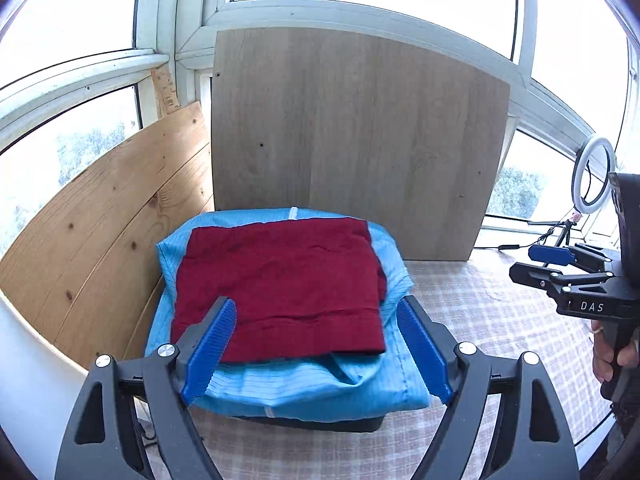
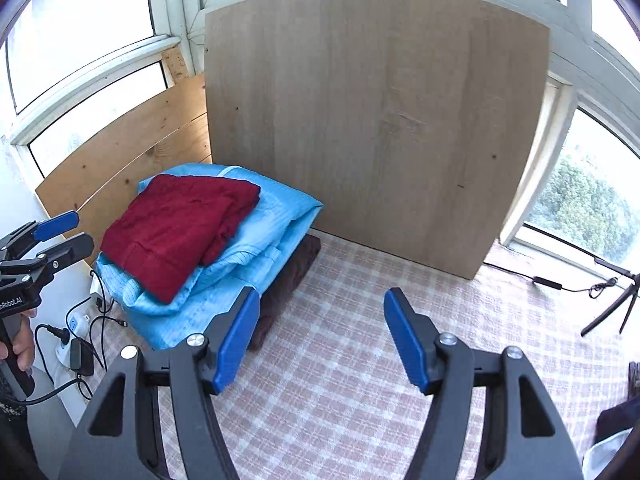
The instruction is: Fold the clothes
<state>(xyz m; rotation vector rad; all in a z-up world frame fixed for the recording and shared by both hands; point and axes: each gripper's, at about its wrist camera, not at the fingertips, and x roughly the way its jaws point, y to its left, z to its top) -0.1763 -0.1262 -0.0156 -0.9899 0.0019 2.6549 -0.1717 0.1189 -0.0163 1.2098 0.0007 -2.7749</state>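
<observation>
A folded dark red garment (image 1: 280, 288) lies on top of a folded light blue garment (image 1: 316, 388), stacked on a dark brown folded item (image 2: 288, 284) at the table's back left. My left gripper (image 1: 320, 352) is open, its blue fingers straddling the near edge of the stack, holding nothing. My right gripper (image 2: 320, 336) is open and empty above the checked tablecloth (image 2: 360, 360), to the right of the stack. The red garment (image 2: 176, 228) and blue garment (image 2: 248, 248) also show in the right wrist view. The right gripper (image 1: 536, 262) appears at the far right of the left wrist view.
A large grey wooden board (image 2: 376, 120) leans upright behind the table. A pine board (image 1: 108, 216) leans at the left. A ring light on a small tripod (image 1: 592, 176) stands at the back right. Cables and a power strip (image 2: 76, 336) lie left of the table.
</observation>
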